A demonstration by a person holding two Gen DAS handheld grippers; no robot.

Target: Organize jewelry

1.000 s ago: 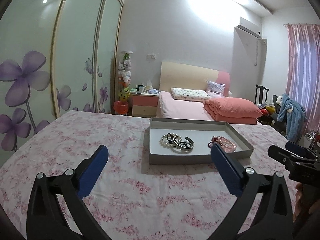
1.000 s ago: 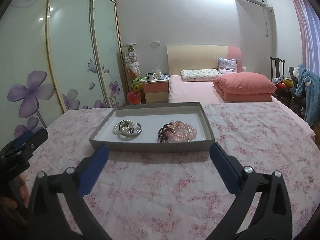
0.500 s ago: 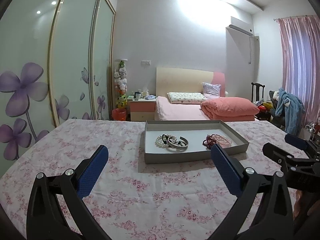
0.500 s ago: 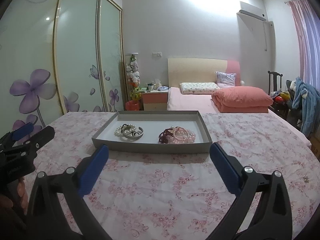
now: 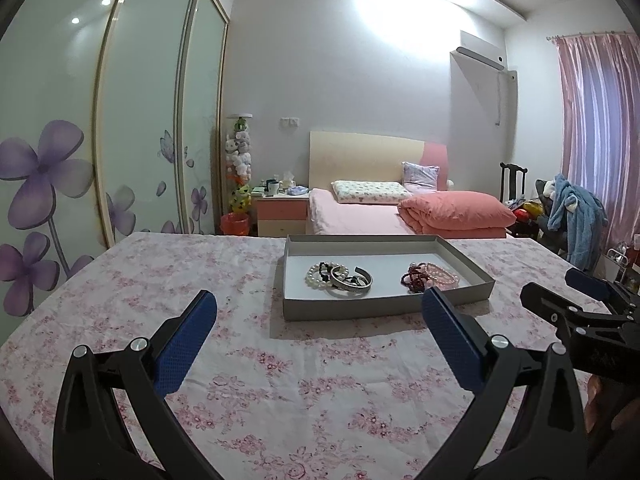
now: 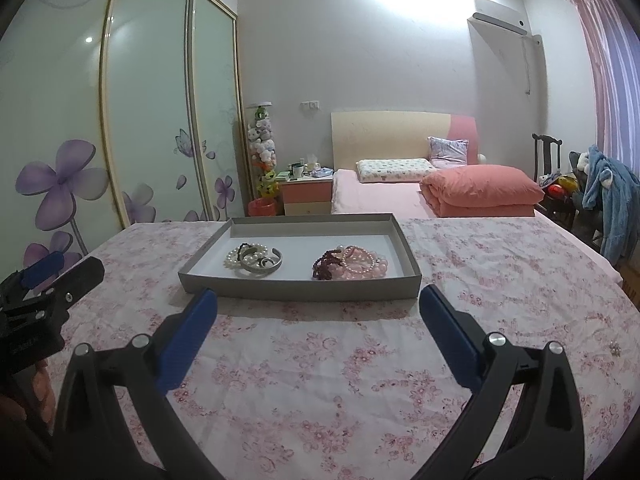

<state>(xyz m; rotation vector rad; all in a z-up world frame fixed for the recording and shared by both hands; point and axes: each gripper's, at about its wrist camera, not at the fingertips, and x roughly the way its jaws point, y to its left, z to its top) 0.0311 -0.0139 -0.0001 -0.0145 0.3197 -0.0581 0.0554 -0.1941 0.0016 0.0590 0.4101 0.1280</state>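
A shallow grey tray (image 5: 384, 308) sits on a surface covered with a pink floral cloth (image 5: 280, 380), and everything else arranges itself around that tray. Inside it, toward its left end, lies a white pearl bracelet (image 5: 316, 276) touching a silver bangle (image 5: 352, 280), with something small and dark tangled between them. Toward the tray's right end a dark red bead bracelet (image 5: 414, 280) rests against a heap of pink bead bracelets (image 5: 440, 276).

Both grippers hover short of the tray's near wall, well above the cloth. The left gripper (image 5: 318, 340) has its blue-padded fingers spread wide with nothing between them. The right gripper (image 6: 318, 336) is the same, fingers wide apart and empty. Far to the right of the tray, near the surface's edge, a small pearly trinket (image 6: 615, 347) lies on the cloth. Beyond the tray stands a pink bed (image 6: 400, 196).
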